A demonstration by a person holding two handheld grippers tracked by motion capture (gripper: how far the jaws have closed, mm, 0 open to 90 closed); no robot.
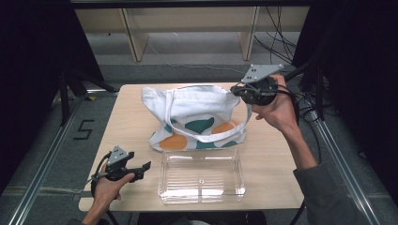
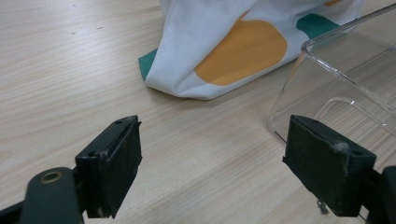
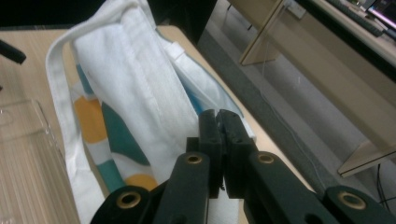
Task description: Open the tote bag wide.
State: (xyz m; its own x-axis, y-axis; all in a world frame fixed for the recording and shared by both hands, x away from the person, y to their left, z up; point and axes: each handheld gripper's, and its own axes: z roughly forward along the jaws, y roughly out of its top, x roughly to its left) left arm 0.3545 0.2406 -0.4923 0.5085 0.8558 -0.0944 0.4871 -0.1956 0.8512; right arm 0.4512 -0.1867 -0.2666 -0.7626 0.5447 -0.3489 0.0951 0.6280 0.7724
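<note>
Pinching tote bag (image 1: 195, 117) rim, right gripper (image 3: 218, 140); left gripper (image 2: 212, 163) agape

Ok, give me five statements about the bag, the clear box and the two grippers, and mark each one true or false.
1. The left gripper has its jaws wide apart with nothing between them. True.
2. The right gripper is open. False: its jaws are pressed together, at the tote bag's right end; whether cloth is pinched between them cannot be told.
3. The clear plastic box holds an orange ball. False: it is empty.
4. The tote bag lies on the table behind the clear plastic box. True.
5. The tote bag is plain white. False: it has orange and teal patches.
</note>
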